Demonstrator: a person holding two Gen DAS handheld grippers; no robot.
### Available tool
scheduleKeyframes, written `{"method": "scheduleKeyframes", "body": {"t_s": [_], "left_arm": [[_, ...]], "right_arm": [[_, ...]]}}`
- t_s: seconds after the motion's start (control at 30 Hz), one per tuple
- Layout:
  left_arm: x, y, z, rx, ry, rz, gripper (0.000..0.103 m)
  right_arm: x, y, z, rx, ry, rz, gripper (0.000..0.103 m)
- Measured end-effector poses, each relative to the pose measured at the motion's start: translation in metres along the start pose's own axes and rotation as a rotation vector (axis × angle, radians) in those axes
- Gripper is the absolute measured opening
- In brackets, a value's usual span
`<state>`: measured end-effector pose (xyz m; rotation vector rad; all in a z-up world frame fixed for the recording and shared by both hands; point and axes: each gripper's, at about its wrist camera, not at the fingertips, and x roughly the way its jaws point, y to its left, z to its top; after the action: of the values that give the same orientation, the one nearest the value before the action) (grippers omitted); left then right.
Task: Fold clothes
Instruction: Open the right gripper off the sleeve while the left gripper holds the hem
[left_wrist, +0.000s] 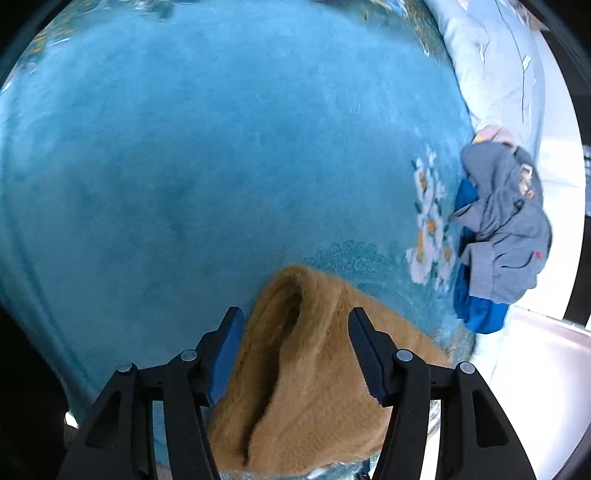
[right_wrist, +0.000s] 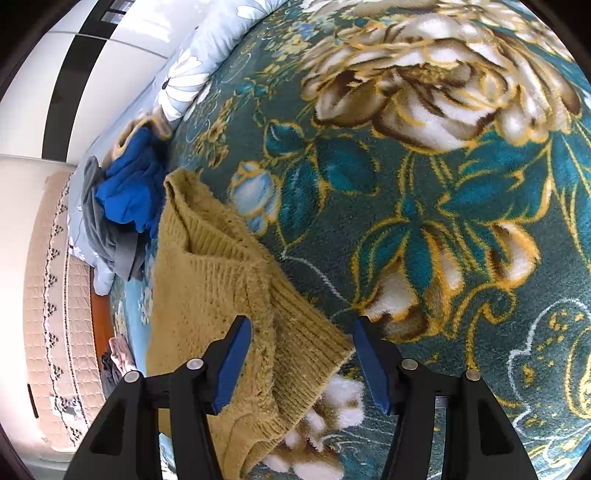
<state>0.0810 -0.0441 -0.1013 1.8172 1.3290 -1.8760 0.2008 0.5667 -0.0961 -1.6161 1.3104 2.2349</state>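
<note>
A fuzzy mustard-tan knit sweater (left_wrist: 306, 369) lies folded on a teal flowered blanket (left_wrist: 184, 166). My left gripper (left_wrist: 295, 354) is open, its blue-padded fingers standing on either side of a folded edge of the sweater. In the right wrist view the sweater (right_wrist: 207, 288) lies with a ribbed cuff pointing right. My right gripper (right_wrist: 303, 362) is open, with the ribbed cuff between its fingers.
A heap of grey (left_wrist: 506, 221) and blue (left_wrist: 476, 310) clothes lies at the blanket's edge; it also shows in the right wrist view (right_wrist: 125, 192). A pale flowered quilt (right_wrist: 199, 66) runs along the bed's side. A beige mattress edge (right_wrist: 48, 295) is at left.
</note>
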Motion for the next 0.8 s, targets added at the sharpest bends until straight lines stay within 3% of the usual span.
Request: {"method": "scheduleKeyframes", "body": {"t_s": [0.1,0.2,0.33,0.37,0.5,0.63,0.8], "left_arm": [[-0.008,0.007,0.003,0.080,0.004,0.066,0.060],[0.005,0.012,0.001,0.077,0.051,0.034,0.060],[0.002,0.012,-0.008,0.117,0.038,0.058,0.059],[0.001,0.011,-0.011,0.131,0.040,0.066,0.056],[-0.006,0.009,-0.021,0.178,0.043,0.077,0.026],[-0.014,0.006,-0.031,0.223,0.041,0.087,0.019],[-0.042,-0.005,-0.026,0.276,-0.050,0.119,0.016]], "right_arm": [[0.001,-0.002,0.002,0.011,-0.002,0.006,0.061],[0.002,-0.005,0.002,0.026,-0.004,0.012,0.061],[0.004,-0.005,0.003,0.028,-0.006,0.016,0.061],[0.005,-0.005,0.004,0.031,-0.007,0.016,0.061],[0.006,-0.005,0.006,0.043,-0.010,0.020,0.061],[0.005,-0.002,0.007,0.040,-0.007,0.018,0.063],[0.007,0.006,0.004,0.016,0.018,0.015,0.063]]}}
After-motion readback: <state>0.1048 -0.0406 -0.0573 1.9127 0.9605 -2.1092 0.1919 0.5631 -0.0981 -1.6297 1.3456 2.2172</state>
